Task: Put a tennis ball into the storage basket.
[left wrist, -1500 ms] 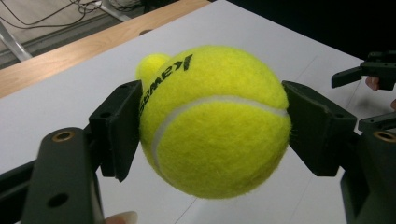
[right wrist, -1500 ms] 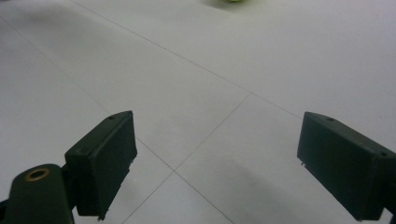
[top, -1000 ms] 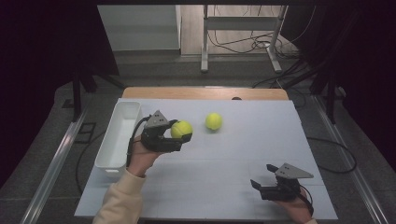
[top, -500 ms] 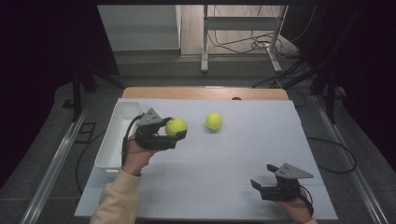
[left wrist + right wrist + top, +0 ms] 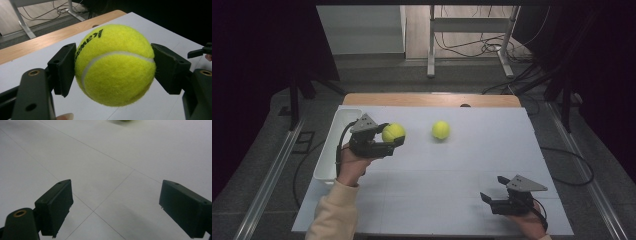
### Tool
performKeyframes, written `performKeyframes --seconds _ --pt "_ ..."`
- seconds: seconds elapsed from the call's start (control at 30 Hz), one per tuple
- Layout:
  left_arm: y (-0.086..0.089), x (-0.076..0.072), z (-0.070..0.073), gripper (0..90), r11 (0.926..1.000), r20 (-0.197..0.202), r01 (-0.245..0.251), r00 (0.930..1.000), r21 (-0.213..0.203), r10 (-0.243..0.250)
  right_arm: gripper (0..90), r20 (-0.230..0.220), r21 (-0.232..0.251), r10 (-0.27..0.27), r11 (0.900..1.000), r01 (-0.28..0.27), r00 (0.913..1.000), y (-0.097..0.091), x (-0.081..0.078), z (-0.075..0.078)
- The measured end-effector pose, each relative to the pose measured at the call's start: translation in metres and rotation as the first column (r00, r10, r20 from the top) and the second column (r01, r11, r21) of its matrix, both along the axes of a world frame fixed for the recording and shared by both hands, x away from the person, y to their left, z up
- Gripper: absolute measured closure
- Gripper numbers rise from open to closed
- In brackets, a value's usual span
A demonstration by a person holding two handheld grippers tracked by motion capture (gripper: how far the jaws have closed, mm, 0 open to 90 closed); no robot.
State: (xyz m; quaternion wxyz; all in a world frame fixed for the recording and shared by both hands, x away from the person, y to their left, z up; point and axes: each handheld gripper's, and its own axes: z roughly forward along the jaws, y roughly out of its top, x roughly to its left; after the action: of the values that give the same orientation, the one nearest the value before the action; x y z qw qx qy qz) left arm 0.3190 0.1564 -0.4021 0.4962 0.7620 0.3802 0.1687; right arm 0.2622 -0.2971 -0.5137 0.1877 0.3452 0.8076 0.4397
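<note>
The left gripper [image 5: 388, 142] holds a tennis ball [image 5: 393, 132] in the air just beside the white tray [image 5: 343, 120], probably so that the ball can go into it. Its jaws are closed tight on the ball, one pad [image 5: 65, 65] on each side. A second ball [image 5: 441, 130] lies on the table [image 5: 452, 195], further from the tray. The right gripper [image 5: 491, 200] rests far from the tray, wide open and holding nothing.

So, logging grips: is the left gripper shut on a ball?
Yes: left gripper is shut, both pads pressing the tennis ball.
</note>
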Motion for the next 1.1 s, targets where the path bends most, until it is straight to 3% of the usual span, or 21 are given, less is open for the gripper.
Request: performKeyframes --seconds 0.5,0.77,1.1 --pt "0.012 0.003 0.001 25.9 0.9993 -0.003 -0.034 0.9994 -0.012 0.034 12.1 0.003 0.001 -0.003 1.0 0.003 1.0 0.0 0.0 0.001" --pt "0.028 0.013 0.0 25.9 0.9943 -0.032 -0.105 0.9941 -0.021 0.104 12.1 0.009 0.007 0.0 1.0 0.0 1.0 -0.001 -0.002 0.002" --pt "0.039 0.019 0.001 25.9 0.9895 -0.049 -0.143 0.9886 -0.019 0.142 12.1 0.006 0.007 0.003 1.0 -0.003 1.0 0.0 -0.002 0.002"
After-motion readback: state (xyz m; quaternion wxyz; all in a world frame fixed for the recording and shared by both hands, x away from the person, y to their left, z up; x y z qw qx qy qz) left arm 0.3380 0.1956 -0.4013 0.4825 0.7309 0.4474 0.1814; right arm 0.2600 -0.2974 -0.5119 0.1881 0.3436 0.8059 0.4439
